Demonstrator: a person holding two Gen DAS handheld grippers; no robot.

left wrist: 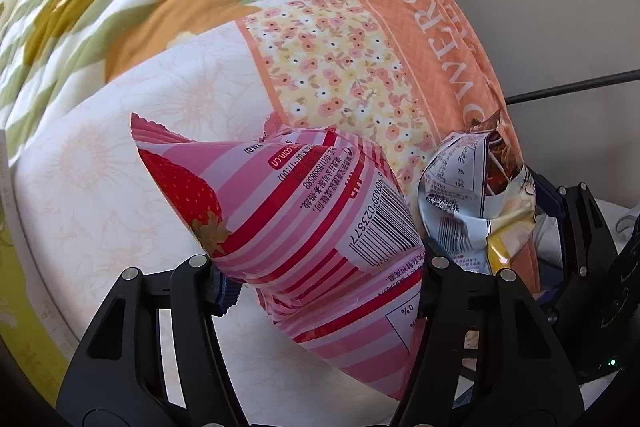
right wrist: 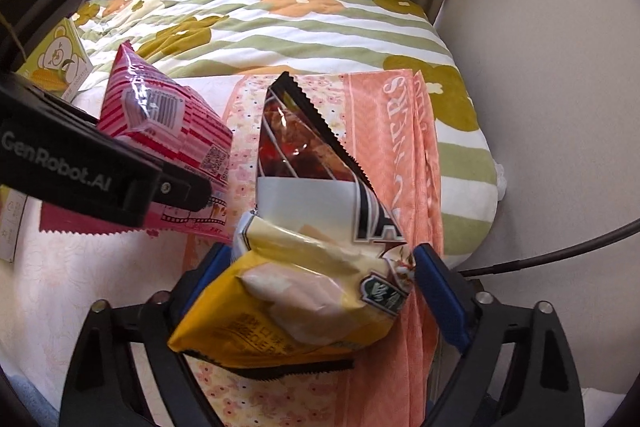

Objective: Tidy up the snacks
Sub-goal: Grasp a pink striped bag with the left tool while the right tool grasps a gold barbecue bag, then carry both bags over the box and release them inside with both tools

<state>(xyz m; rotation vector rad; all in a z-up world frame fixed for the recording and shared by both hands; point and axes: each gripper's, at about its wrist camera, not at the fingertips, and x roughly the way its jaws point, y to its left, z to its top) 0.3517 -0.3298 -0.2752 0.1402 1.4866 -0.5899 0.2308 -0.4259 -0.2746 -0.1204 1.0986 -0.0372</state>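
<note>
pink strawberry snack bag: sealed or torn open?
Looks sealed: the pink strawberry bag is puffed, its crimped top edge intact, squeezed in the left gripper. Bottom seam hidden.

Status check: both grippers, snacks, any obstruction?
Left gripper shut on pink strawberry packet. Right gripper shut on yellow snack bag. Both held over the orange floral bag. No obstruction seen.
</note>
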